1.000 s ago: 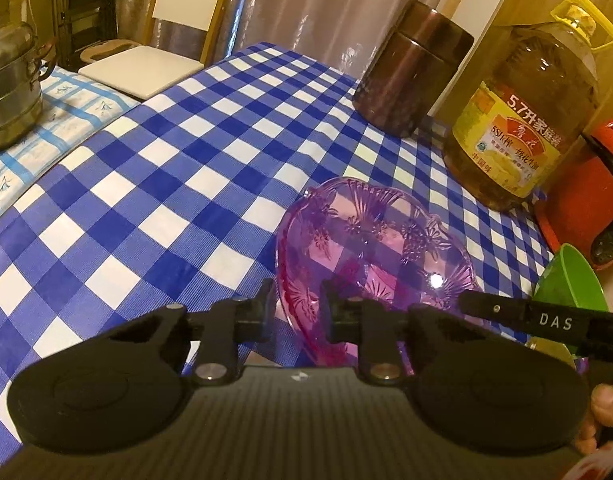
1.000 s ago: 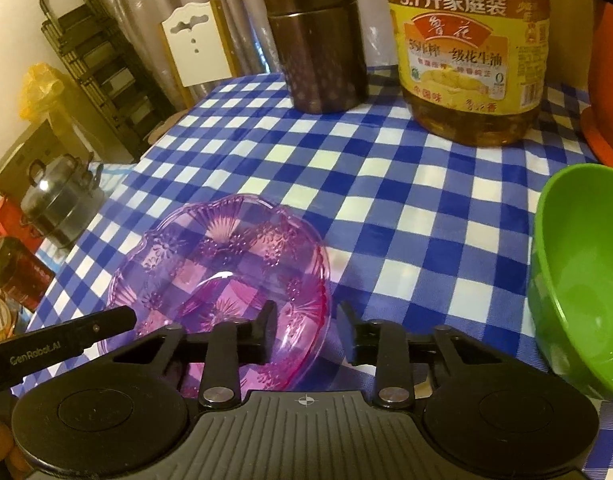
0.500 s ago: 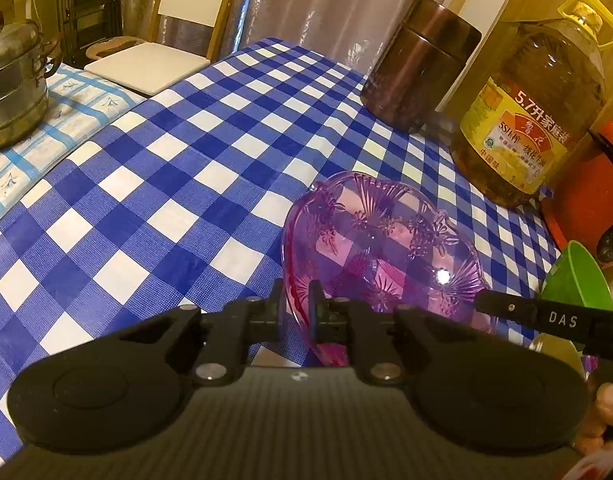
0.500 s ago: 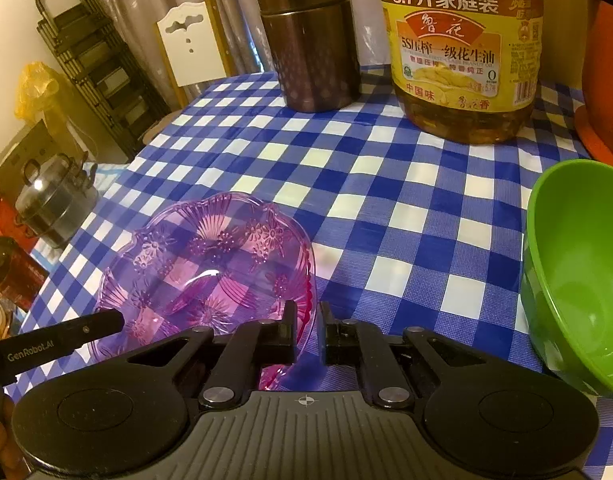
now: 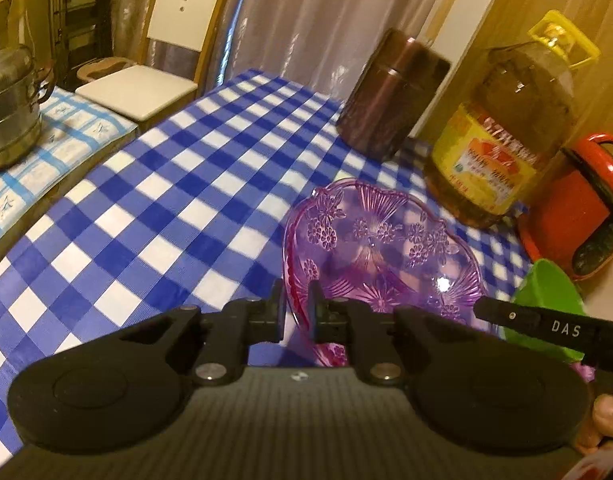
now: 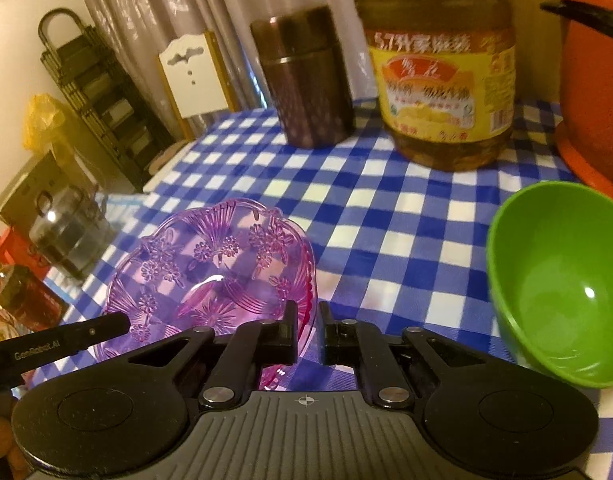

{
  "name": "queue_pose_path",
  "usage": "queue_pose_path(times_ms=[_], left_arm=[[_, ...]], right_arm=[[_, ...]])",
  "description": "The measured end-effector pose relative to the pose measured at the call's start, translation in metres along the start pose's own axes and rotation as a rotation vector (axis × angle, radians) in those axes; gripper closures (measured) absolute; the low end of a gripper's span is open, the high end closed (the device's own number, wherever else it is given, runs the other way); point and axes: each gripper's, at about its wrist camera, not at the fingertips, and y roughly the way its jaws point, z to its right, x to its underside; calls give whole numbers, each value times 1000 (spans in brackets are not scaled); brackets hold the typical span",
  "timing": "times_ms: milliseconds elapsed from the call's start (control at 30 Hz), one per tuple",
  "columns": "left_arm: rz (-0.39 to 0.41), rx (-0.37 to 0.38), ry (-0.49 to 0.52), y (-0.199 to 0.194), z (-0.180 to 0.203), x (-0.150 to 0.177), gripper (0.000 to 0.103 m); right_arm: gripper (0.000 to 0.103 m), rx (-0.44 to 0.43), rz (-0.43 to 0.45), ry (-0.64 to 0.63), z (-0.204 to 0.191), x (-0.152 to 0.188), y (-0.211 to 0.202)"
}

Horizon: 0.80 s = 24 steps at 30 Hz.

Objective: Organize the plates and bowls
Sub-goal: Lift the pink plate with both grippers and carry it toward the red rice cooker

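Note:
A purple see-through plate (image 5: 382, 248) with a flower pattern hangs tilted just above the blue checked tablecloth (image 5: 154, 208). My left gripper (image 5: 294, 300) is shut on its near left rim. In the right wrist view the same plate (image 6: 210, 264) has my right gripper (image 6: 307, 320) shut on its near right rim. A green bowl (image 6: 562, 280) stands on the cloth to the right of the plate, also seen at the edge of the left wrist view as the green bowl (image 5: 546, 292). Each view shows a black bar of the other gripper beside the plate.
A brown canister (image 5: 390, 92), a big oil bottle (image 5: 502, 128) and a red pot (image 5: 578, 208) line the back right of the table. A steel steamer pot (image 5: 6, 108) sits on a lower surface at left, next to a white chair (image 5: 146, 84).
Both grippers went from open to shut on the plate's rim. The plate has since risen off the cloth with them.

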Motion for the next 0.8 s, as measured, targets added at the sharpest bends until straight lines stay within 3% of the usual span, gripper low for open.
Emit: queue_pose_path(times_ms=[367, 800], left_arm=[[50, 123, 55, -35, 54, -5, 94], [14, 258, 143, -41, 132, 6, 94]], right_arm=[[94, 55, 114, 60, 19, 0, -74], [94, 163, 226, 177, 70, 17, -157]])
